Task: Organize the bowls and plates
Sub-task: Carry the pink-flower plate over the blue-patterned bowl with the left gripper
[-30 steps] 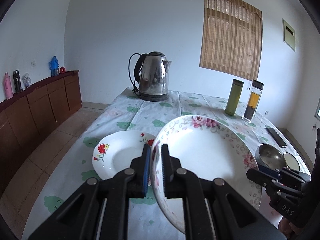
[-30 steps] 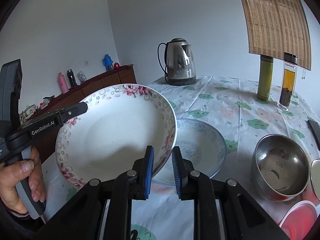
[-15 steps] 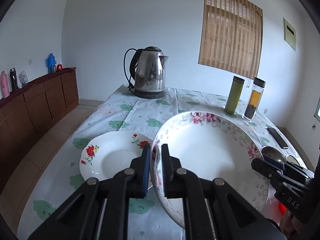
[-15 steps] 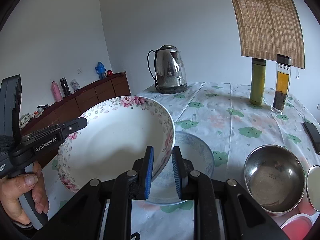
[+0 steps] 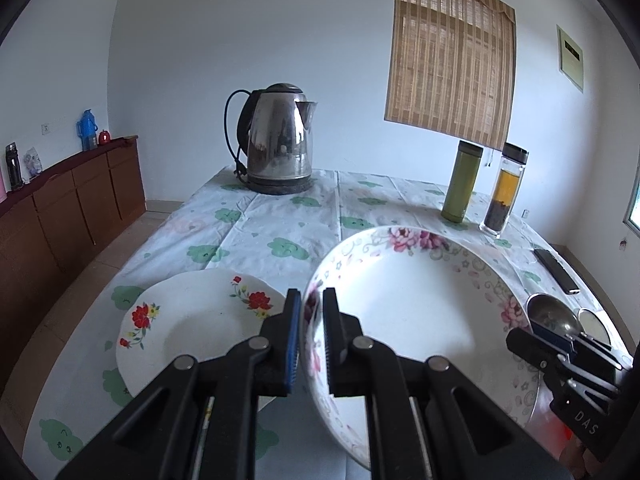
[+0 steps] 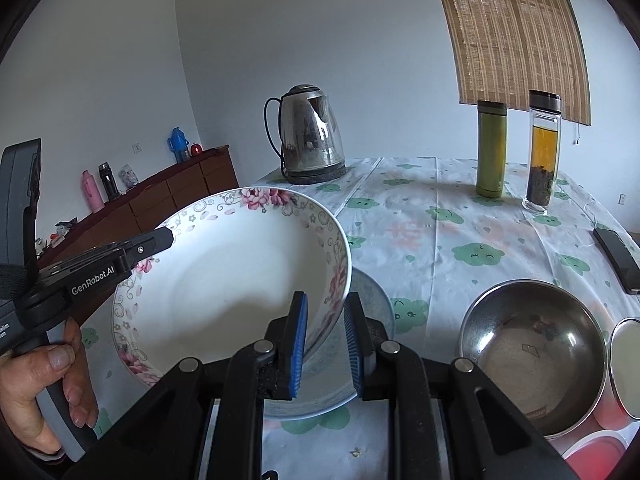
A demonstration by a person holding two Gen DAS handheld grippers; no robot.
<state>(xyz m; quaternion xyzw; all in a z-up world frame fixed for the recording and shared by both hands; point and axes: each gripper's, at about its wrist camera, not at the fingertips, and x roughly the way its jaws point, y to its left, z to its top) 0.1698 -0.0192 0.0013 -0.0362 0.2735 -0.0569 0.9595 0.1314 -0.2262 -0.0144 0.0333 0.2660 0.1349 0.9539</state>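
Both grippers, left (image 5: 307, 334) and right (image 6: 326, 342), pinch opposite rims of the floral bowl (image 6: 236, 280), fingers narrow, held above the counter (image 6: 440, 232).

blue-rimmed plate (image 6: 372, 300): mostly hidden behind floral bowl (image 6: 224, 280) | steel bowl (image 5: 554, 316): half hidden behind floral bowl | red lid (image 6: 596, 450): cut off beside steel bowl

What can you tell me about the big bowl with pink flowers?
The pink-flowered bowl is white, glossy, ceramic-looking and empty, with pink blossoms and grey scrolls around its rim. It is held tilted in the air above the table. The left gripper clamps one side of its rim, the right gripper the opposite side.
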